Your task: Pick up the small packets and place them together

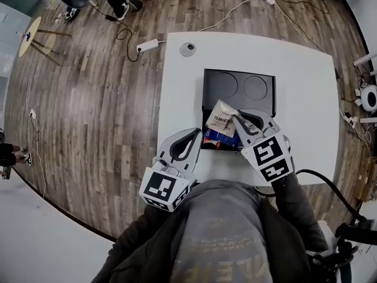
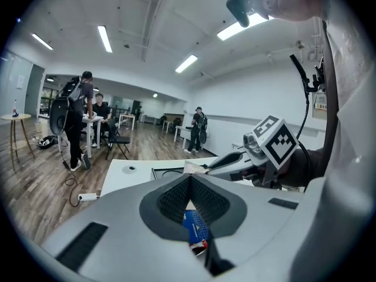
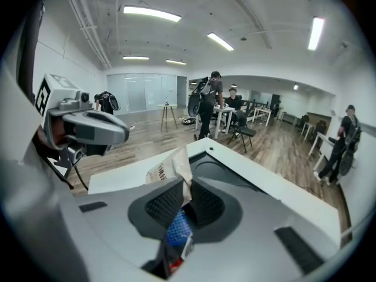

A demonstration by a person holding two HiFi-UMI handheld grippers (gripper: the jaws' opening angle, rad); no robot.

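Above the black tray (image 1: 265, 102) at centre frame, right gripper (image 1: 237, 118) pinches a packet (image 1: 222, 120) for regrouping; left gripper (image 1: 197, 132) closed, empty.

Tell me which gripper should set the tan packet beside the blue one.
Right, probably. The right gripper clamps the tan packet over the blue packet in the black tray; the left gripper is shut, empty.
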